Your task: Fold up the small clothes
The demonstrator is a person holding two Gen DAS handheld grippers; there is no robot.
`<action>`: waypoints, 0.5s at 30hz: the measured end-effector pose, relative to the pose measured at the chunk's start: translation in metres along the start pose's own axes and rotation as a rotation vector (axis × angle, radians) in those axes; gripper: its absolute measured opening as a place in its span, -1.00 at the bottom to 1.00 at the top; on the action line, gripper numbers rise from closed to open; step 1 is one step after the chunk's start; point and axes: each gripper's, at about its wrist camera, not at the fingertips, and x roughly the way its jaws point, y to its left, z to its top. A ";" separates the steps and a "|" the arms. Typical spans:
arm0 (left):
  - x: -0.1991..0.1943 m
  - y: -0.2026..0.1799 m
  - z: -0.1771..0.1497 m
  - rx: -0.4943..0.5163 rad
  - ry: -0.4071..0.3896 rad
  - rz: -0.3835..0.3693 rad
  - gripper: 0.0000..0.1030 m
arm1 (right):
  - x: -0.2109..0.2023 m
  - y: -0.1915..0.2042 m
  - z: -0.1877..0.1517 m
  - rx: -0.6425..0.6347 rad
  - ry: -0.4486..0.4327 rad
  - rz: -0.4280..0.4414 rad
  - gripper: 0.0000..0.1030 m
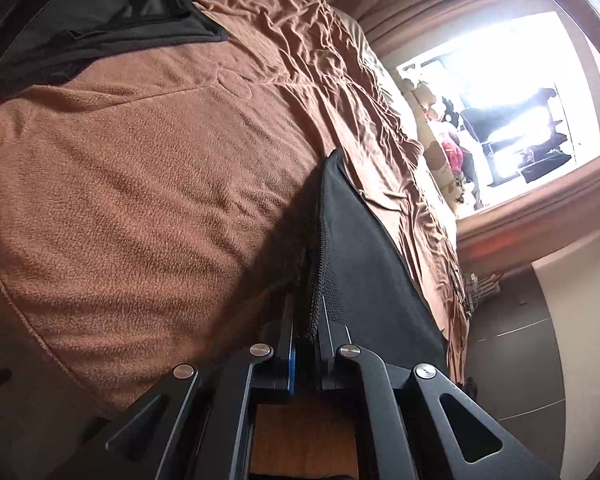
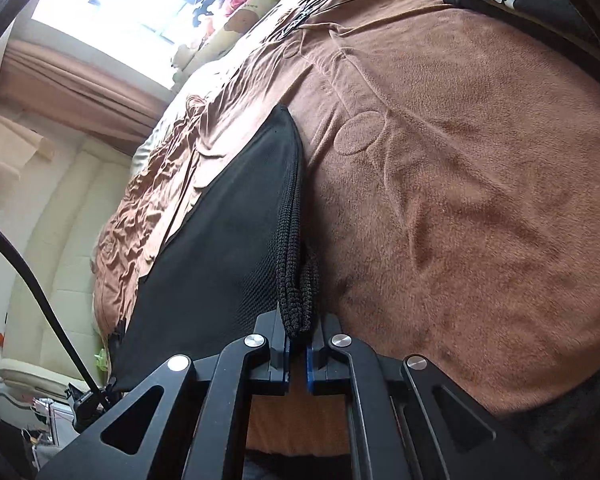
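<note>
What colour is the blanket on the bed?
Brown blanket, a fuzzy fleece, clearest in the right wrist view.

Brown bed (image 1: 140, 168) beneath a bright, brown-curtained window (image 1: 512, 92).

Left gripper (image 1: 306, 320) clamped on black mesh garment (image 1: 364, 248), brown blanket (image 1: 140, 168) beneath

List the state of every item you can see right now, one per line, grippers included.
Left hand-held gripper: shut on the black mesh garment's edge.
Right hand-held gripper: shut on the same garment's edge.
Black mesh garment: pinched at two points, stretched between the grippers, raised off the blanket.
Brown blanket: spread on the bed, wrinkled farther back.
Dark garment: lying on the blanket.
Curtains: drawn open.
</note>
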 end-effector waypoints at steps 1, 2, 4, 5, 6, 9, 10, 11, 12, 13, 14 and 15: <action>-0.004 0.001 -0.003 0.002 -0.002 -0.002 -0.89 | -0.003 -0.002 0.000 -0.002 0.003 -0.002 -0.98; -0.008 0.002 -0.006 0.006 -0.004 -0.004 -0.89 | -0.007 -0.003 -0.002 -0.004 0.006 -0.005 -0.98; -0.014 0.004 -0.012 0.007 -0.007 -0.007 -0.89 | -0.012 -0.005 -0.007 -0.007 0.010 -0.007 -0.98; -0.017 0.006 -0.014 0.005 -0.008 -0.009 -0.89 | -0.013 -0.005 -0.008 -0.007 0.012 -0.006 -0.98; -0.020 0.007 -0.017 0.003 -0.008 -0.011 -0.89 | -0.015 -0.006 -0.011 -0.007 0.016 -0.005 -0.98; -0.026 0.014 -0.024 -0.001 -0.003 -0.011 -0.89 | -0.022 -0.008 -0.017 -0.013 0.030 -0.004 -0.98; -0.027 0.017 -0.025 -0.001 0.000 -0.012 -0.89 | -0.024 -0.009 -0.020 -0.023 0.031 -0.009 -0.97; -0.027 0.018 -0.027 -0.001 0.002 -0.012 -0.89 | -0.026 -0.009 -0.021 -0.030 0.032 -0.013 -0.98; -0.027 0.020 -0.028 -0.003 0.005 -0.013 -0.89 | -0.025 -0.009 -0.022 -0.039 0.035 -0.021 -0.97; -0.025 0.023 -0.029 -0.006 0.012 -0.016 -0.89 | -0.023 -0.010 -0.023 -0.045 0.046 -0.030 -0.96; -0.023 0.025 -0.030 -0.009 0.023 -0.016 -0.88 | -0.022 -0.013 -0.024 -0.039 0.057 -0.049 -0.95; -0.020 0.027 -0.030 -0.015 0.036 -0.012 -0.88 | -0.020 -0.016 -0.023 -0.025 0.065 -0.074 -0.85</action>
